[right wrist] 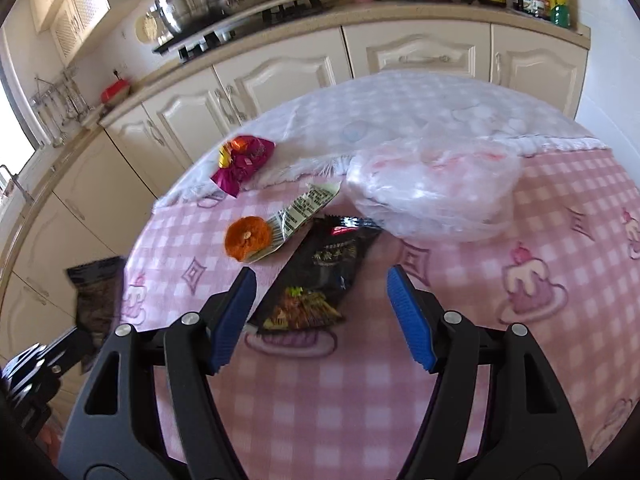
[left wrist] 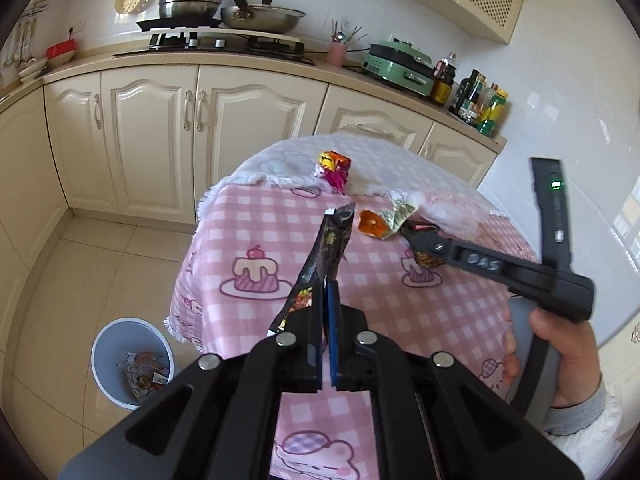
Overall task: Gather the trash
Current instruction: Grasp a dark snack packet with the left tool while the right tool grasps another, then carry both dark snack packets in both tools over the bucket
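My left gripper [left wrist: 327, 292] is shut on a black snack wrapper [left wrist: 326, 248] and holds it up above the pink checked table [left wrist: 256, 224]; the wrapper also shows at the left edge of the right wrist view [right wrist: 96, 292]. My right gripper [right wrist: 320, 280] is open over a second black wrapper [right wrist: 320, 280] lying flat on the table [right wrist: 520, 208]; it also shows in the left wrist view [left wrist: 420, 240]. An orange wrapper [right wrist: 264, 232], a magenta and yellow wrapper [right wrist: 244, 160] and a crumpled clear plastic bag [right wrist: 432, 184] lie beyond.
A white bin [left wrist: 132, 360] holding several wrappers stands on the tiled floor left of the table. Cream kitchen cabinets [left wrist: 160, 128] with a stove, pots and bottles run behind the table. A person's hand [left wrist: 560, 344] holds the right gripper.
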Demonstrator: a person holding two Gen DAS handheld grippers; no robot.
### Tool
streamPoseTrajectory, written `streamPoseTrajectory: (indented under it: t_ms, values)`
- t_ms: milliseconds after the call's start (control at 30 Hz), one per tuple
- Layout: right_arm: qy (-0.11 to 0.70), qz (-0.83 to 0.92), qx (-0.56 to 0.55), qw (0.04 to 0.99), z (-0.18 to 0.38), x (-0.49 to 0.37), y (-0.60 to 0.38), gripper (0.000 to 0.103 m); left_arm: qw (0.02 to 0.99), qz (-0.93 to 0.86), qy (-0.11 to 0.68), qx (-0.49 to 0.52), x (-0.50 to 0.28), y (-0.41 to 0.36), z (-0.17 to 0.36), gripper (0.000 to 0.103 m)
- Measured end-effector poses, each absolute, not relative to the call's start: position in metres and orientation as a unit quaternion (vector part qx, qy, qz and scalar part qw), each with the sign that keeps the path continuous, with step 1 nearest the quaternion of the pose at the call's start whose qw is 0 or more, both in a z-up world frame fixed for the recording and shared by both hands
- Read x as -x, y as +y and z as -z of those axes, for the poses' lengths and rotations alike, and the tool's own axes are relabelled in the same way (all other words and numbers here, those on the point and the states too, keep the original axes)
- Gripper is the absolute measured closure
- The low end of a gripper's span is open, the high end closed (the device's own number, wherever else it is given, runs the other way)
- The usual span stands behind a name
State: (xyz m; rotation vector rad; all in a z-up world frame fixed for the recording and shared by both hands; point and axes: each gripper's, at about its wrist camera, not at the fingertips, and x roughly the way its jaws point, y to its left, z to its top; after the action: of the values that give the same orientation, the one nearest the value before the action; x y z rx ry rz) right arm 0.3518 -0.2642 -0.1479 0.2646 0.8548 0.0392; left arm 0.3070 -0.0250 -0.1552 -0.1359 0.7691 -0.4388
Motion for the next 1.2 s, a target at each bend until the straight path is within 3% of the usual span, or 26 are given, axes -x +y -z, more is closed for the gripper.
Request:
streamPoseTrajectory:
  t_ms: [67,167,500,767,967,1200]
  values:
    - [0.411,-0.009,-0.112,0.905,0.150,-0.350,-0.262,0.072,0.901,0.214,0.371,0.069,-0.309,-0.023,0.156,0.101]
    - [0.404,-0.026,-0.114,0.907,0.148,-0.340,-0.260,0.080,0.901,0.217,0.369,0.076,-0.307,-0.019,0.159,0.101]
    - [0.318,-0.033,-0.085,0.944,0.114,-0.280,-0.232,0.082,0.895,0.253,0.350,0.108,-0.292,-0.006,0.158,0.101]
    - [0.306,-0.129,-0.042,0.942,0.099,-0.279,-0.135,0.082,0.902,0.240,0.329,0.143,-0.277,0.047,0.156,0.101]
    - [0.328,-0.198,-0.019,0.924,0.117,-0.299,-0.051,0.082,0.911,0.180,0.329,0.174,-0.272,0.122,0.174,0.101]
    - [0.384,-0.249,0.005,0.889,0.173,-0.336,0.041,0.082,0.902,0.106,0.363,0.208,-0.287,0.199,0.231,0.101]
